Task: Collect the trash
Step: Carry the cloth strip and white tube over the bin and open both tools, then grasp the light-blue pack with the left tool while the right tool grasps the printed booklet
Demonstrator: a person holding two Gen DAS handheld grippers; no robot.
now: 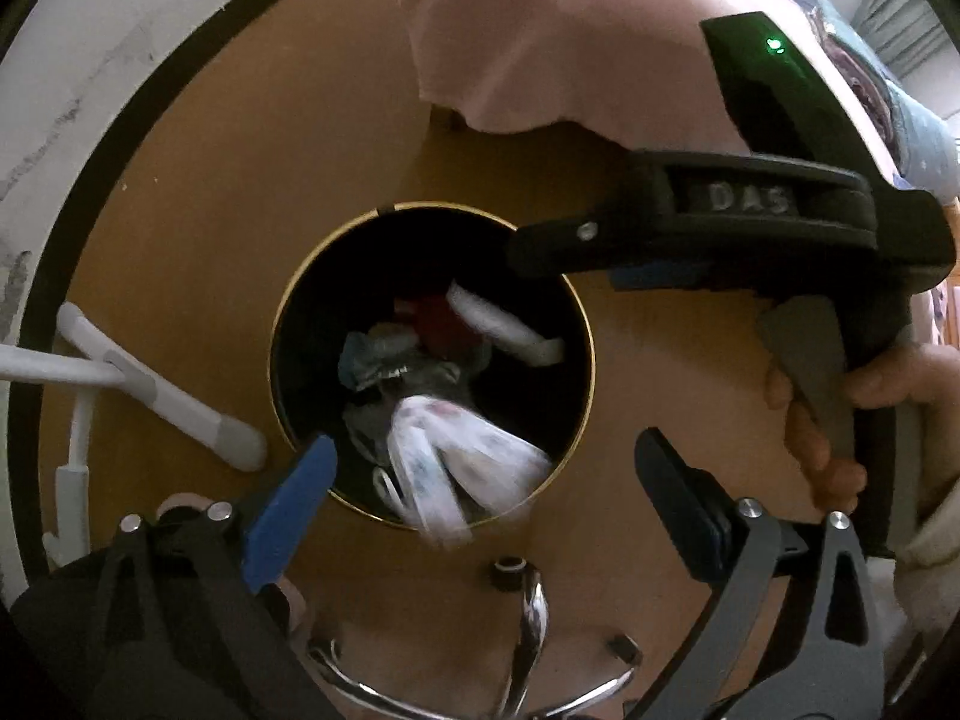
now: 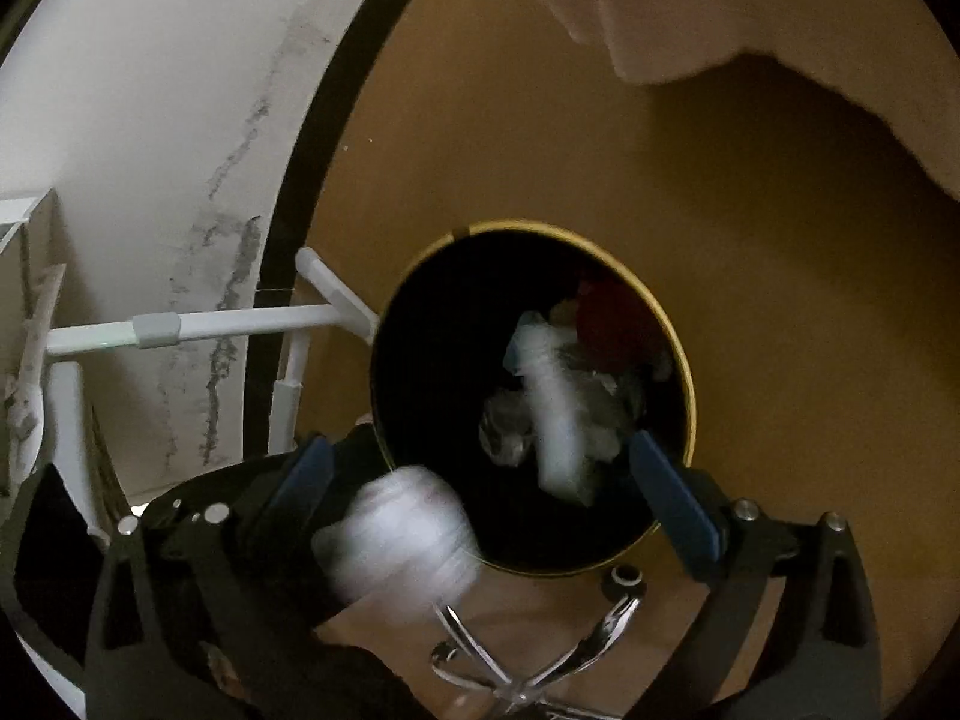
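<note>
Setting: brown floor (image 1: 198,192) beside a scuffed white wall (image 2: 150,120), seen from above.
Left tongs (image 1: 486,468): spread wide, gripping nothing, poised over the near rim of the bin (image 1: 591,324).
Right tongs (image 2: 480,474): likewise released; blurred white wad (image 2: 399,531) between the fingers, apparently dropping.
Trash: wad at the bin's near edge; wrappers (image 1: 414,360) and a white roll (image 1: 504,324) already inside.
Risk: wad clipping the rim and landing outside, given the off-centre drop.
Risk: tongs knocking each other, being crowded over one opening.
Nearby: white rack legs (image 1: 162,396); chrome chair base (image 2: 528,648) just beside the bin, a likely catch for strays.
</note>
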